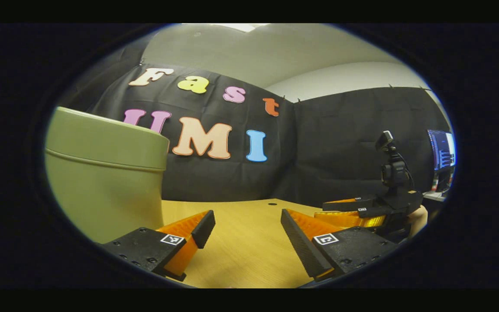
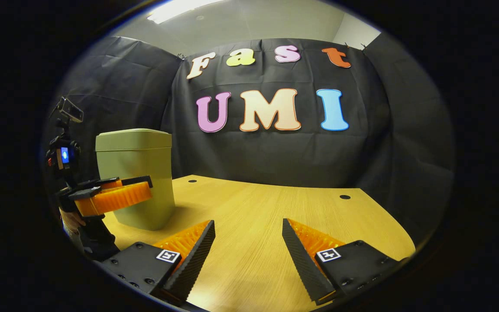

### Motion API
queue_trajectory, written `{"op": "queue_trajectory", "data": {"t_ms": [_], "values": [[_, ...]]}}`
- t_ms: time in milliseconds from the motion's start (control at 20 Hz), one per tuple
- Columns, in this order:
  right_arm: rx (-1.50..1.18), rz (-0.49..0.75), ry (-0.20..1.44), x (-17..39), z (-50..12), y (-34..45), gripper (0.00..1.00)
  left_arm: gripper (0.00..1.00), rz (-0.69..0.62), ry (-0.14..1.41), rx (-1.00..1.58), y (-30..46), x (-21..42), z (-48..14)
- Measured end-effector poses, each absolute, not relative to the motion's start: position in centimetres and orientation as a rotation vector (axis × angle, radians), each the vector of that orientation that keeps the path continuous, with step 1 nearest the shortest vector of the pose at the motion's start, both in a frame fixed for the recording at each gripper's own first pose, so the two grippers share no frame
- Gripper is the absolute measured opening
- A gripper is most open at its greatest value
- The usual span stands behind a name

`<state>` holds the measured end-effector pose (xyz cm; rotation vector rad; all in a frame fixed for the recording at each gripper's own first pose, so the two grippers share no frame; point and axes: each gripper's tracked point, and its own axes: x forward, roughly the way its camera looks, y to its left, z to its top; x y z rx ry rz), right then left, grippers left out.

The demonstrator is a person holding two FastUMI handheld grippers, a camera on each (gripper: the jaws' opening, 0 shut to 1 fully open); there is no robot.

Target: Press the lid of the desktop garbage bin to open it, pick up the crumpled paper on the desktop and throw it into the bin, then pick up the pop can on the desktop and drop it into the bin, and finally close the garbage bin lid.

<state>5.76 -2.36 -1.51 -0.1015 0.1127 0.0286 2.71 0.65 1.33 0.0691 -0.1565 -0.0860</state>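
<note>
left gripper [image 1: 247, 225] jaws apart, level; right gripper [image 2: 248, 236] jaws apart, level

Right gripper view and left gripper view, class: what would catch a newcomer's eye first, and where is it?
The green bin, lid closed, stands at the wooden table's left rear. The left gripper hangs beside its front, while the right gripper gapes open over bare wood in the foreground.

Black cloth booth walls [image 2: 275, 160], wooden desktop [image 2: 254, 216], pale ceiling [image 1: 249, 52], lit ceiling panel [image 2: 180, 8]

Dim, ceiling-lit, fisheye-warped edges.
</note>
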Motion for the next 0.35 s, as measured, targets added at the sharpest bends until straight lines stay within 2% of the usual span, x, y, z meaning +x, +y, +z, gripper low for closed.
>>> {"op": "queue_trajectory", "data": {"t_ms": [350], "values": [[-0.106,0.047,0.109,5.85,-1.49,-1.72,0.98,0.92,-0.068,-0.160,0.076,1.32,2.67,1.69]]}}
